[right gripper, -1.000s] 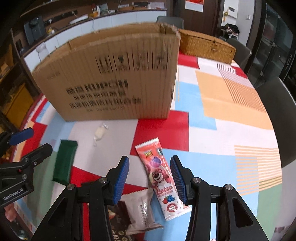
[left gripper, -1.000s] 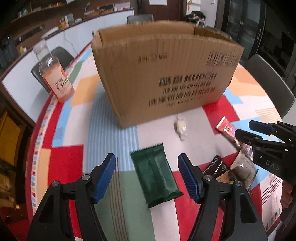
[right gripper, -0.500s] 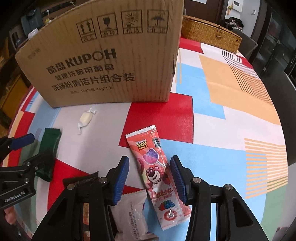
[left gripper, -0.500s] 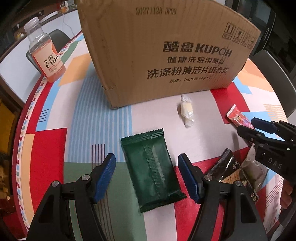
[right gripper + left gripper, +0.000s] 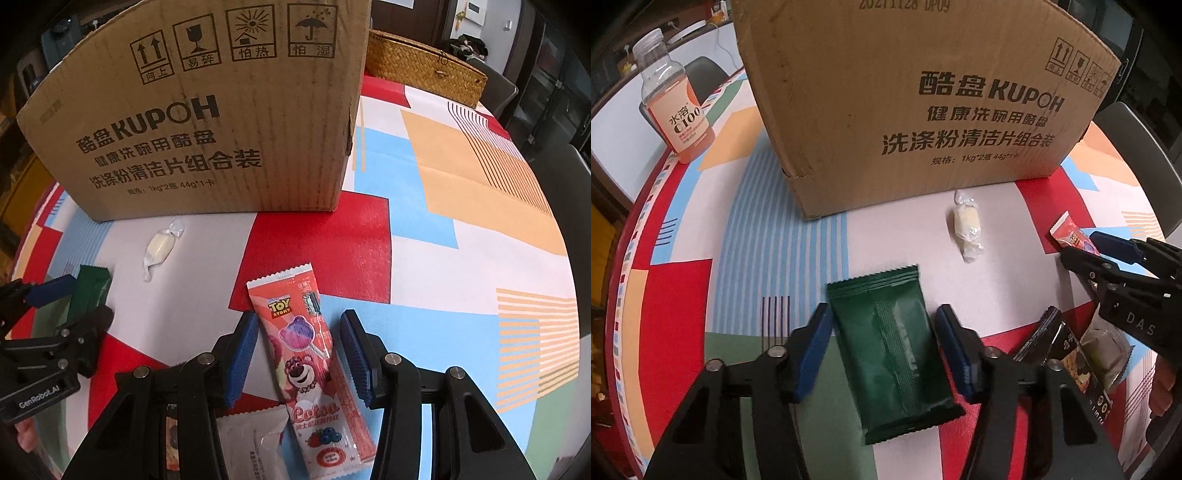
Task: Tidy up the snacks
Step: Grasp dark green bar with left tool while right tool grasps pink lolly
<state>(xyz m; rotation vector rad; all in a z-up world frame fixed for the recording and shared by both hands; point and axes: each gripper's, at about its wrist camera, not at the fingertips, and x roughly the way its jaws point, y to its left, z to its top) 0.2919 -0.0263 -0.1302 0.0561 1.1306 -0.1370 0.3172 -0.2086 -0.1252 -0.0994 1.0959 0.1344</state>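
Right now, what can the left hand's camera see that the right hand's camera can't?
Only the left wrist view shows the drink bottle standing at the table's edge, and the whole green packet between the left gripper and its open fingers. Only the right wrist view shows the woven basket behind the box, and the whole Toy Story packet between the open right gripper. Both show the cardboard box, the white candy and the colourful tablecloth.

Your desk (image 5: pixel 461 236) wears a patchwork cloth. On it you have the cardboard box (image 5: pixel 905 103), a wrapped candy (image 5: pixel 966 225), a green packet (image 5: pixel 894 350), a pink lollipop packet (image 5: pixel 310 365), a drink bottle (image 5: pixel 676 99) and a wicker basket (image 5: pixel 424 62).
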